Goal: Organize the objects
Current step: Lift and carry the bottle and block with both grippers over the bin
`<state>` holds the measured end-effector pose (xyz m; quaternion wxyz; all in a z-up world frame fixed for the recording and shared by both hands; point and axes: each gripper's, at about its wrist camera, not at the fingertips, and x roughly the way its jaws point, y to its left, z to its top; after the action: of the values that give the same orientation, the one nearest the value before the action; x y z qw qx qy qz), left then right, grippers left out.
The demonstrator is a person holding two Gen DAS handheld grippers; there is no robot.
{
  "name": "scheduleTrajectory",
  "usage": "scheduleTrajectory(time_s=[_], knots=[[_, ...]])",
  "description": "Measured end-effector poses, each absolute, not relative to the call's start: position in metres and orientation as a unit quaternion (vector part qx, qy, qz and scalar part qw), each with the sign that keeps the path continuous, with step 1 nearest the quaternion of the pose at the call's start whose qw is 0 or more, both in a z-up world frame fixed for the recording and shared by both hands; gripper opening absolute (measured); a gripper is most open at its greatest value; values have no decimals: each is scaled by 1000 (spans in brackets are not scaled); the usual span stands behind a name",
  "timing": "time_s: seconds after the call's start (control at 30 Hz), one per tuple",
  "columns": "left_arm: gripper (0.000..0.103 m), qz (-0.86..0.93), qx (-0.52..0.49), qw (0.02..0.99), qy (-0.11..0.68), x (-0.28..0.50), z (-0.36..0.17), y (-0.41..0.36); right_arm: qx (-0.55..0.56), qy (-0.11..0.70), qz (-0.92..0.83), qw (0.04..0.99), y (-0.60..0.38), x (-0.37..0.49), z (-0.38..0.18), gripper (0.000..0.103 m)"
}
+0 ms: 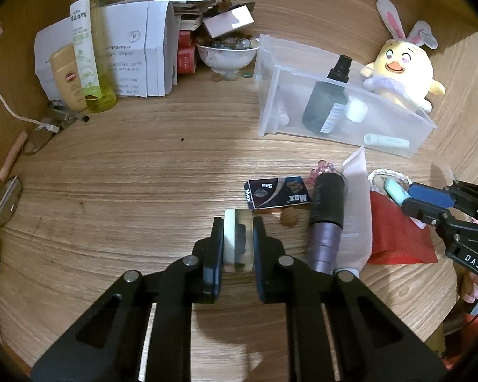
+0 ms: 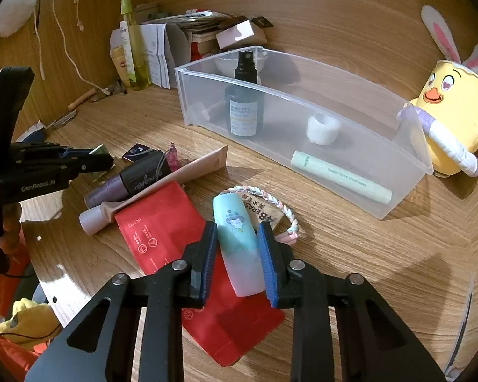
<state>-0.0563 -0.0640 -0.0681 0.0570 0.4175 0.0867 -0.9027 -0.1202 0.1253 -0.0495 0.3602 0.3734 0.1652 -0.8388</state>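
On the cluttered wooden table (image 1: 127, 175), the left gripper (image 1: 239, 238) is clamped on a small clear block (image 1: 237, 242), and the right gripper (image 2: 237, 248) is clamped on a mint tube (image 2: 239, 242) lying on the red pouch (image 2: 162, 226). The clear bin (image 2: 408, 159) stands just beyond. Best to lift each straight up, clear the bin's front wall, and release low beside the dark spray bottle (image 2: 243, 108).

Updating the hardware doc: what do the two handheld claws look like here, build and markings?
Both match: the left claw and right claw have matte black angular linkage arms with silver pivot pins and ribbed blue pads. Seen from the side, the bodies bear white lettering: "GenRobot.AI" on the left one, "DAS" on the right one. No sleeves visible.
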Motion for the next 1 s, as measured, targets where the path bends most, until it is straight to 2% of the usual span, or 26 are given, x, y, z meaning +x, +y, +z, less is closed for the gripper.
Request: scheduleTrajectory(time_s=[0.13, 0.23, 0.4, 0.57, 1.0], knots=[[16, -908, 405, 56, 86, -55, -60, -62, 364, 157, -843, 363, 128, -118, -41, 8], [16, -913, 395, 54, 84, -56, -52, -59, 369, 157, -841, 364, 129, -119, -40, 8], [16, -917, 385, 49, 87, -57, -44, -55, 386, 158, -831, 368, 131, -121, -46, 11], [16, -923, 373, 42, 85, -62, -34, -48, 383, 174, -830, 365, 132, -116, -48, 23], [16, -927, 362, 10, 94, -79, -20, -31, 391, 217, -814, 371, 143, -110, -55, 26]])
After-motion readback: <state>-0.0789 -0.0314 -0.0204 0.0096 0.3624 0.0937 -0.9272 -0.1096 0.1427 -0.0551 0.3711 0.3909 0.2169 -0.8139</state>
